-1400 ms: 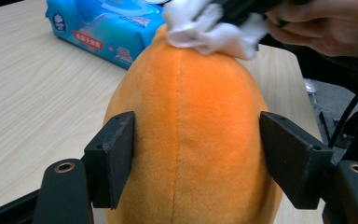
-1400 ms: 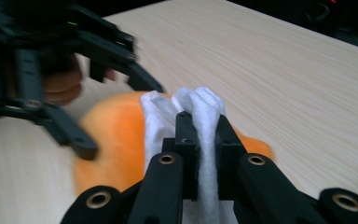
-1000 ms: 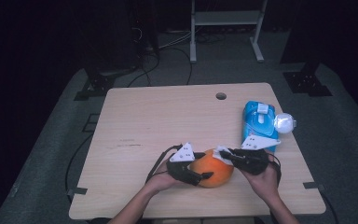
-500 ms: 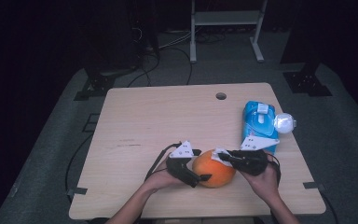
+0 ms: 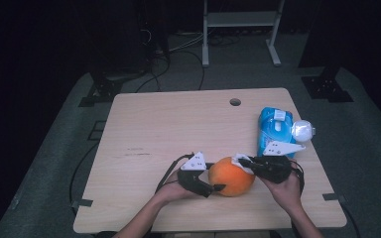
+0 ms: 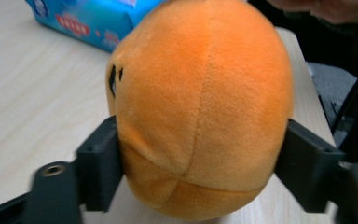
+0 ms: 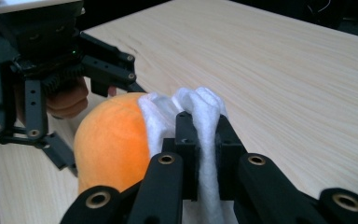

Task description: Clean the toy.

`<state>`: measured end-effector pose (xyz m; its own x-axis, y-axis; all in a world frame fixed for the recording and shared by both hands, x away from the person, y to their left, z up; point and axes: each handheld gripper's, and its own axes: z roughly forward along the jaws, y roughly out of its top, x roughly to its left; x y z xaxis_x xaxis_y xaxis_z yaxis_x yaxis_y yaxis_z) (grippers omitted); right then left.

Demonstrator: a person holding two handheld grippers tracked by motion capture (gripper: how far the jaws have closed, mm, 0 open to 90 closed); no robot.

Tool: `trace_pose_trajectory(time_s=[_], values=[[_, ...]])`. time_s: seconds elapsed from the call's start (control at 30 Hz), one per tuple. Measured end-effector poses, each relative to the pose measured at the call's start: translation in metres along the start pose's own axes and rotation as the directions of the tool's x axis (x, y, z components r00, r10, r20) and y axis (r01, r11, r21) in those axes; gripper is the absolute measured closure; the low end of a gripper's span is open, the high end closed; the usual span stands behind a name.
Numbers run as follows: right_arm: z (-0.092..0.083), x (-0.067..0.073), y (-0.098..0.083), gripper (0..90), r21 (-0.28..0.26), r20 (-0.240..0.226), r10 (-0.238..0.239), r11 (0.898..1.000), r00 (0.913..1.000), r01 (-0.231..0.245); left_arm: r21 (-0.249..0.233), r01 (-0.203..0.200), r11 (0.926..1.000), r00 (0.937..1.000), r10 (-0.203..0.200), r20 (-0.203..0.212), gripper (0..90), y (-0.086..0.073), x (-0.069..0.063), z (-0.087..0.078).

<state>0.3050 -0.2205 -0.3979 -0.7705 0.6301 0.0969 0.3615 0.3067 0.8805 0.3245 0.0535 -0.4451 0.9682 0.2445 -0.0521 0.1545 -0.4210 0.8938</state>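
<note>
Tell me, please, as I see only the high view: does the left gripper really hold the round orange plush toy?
Observer: In the left gripper view the left gripper, whose jaws have just been closing, presses both sides of the round orange plush toy.
Operator: What is the white thing opposite?
Observer: The right gripper is shut on a white fluffy cloth that lies against the toy.
Operator: Any marking on the toy?
Observer: Small black marks on one side.
</note>
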Motion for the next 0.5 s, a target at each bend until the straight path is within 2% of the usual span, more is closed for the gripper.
trace_pose_trajectory(time_s=[0.03,0.07,0.1,0.13,0.17,0.2,0.23,0.27,0.37,0.43,0.5], values=[[-0.002,0.001,0.002,82.9,-0.013,0.002,0.001,1.000,1.0000,-0.001,-0.020,-0.010,0.9997,0.9999,0.010,-0.009,30.3,0.003,-0.002,-0.001],[-0.004,0.003,0.003,83.1,-0.037,-0.017,0.011,0.999,0.9998,-0.011,-0.033,-0.026,0.9991,0.9995,0.026,-0.017,31.5,0.007,-0.005,-0.002],[-0.004,0.003,0.003,83.1,-0.037,-0.017,0.011,0.999,0.9998,-0.011,-0.033,-0.026,0.9991,0.9995,0.026,-0.017,31.8,0.007,-0.005,-0.002],[-0.007,0.009,0.009,83.2,-0.073,-0.058,0.008,0.997,0.9983,-0.012,-0.036,-0.063,0.9973,0.9978,0.063,-0.024,32.0,0.015,-0.011,-0.003],[-0.007,0.009,0.009,83.2,-0.073,-0.058,0.008,0.997,0.9983,-0.012,-0.036,-0.063,0.9973,0.9978,0.063,-0.024,32.4,0.015,-0.011,-0.003],[-0.006,0.018,0.015,83.1,-0.084,-0.075,-0.013,0.996,0.9971,0.007,-0.047,-0.086,0.9952,0.9958,0.084,-0.036,32.9,0.018,-0.015,-0.004],[-0.006,0.018,0.015,83.1,-0.084,-0.075,-0.013,0.996,0.9971,0.007,-0.047,-0.086,0.9952,0.9958,0.084,-0.036,33.4,0.018,-0.015,-0.004],[-0.007,0.021,0.020,83.2,-0.085,-0.058,-0.041,0.996,0.9975,0.036,-0.066,-0.082,0.9944,0.9957,0.079,-0.048,34.3,0.020,-0.015,-0.009],[-0.009,0.017,0.018,83.2,-0.088,-0.050,-0.023,0.996,0.9985,0.018,-0.079,-0.079,0.9937,0.9957,0.075,-0.055,34.9,0.024,-0.013,-0.017],[-0.007,0.005,0.010,83.2,-0.081,-0.037,0.026,0.996,0.9990,-0.029,-0.100,-0.088,0.9911,0.9942,0.082,-0.070,34.9,0.031,-0.013,-0.027],[-0.006,0.002,0.008,83.2,-0.077,-0.037,0.040,0.996,0.9985,-0.043,-0.108,-0.088,0.9903,0.9942,0.081,-0.072,34.9,0.032,-0.013,-0.029]])
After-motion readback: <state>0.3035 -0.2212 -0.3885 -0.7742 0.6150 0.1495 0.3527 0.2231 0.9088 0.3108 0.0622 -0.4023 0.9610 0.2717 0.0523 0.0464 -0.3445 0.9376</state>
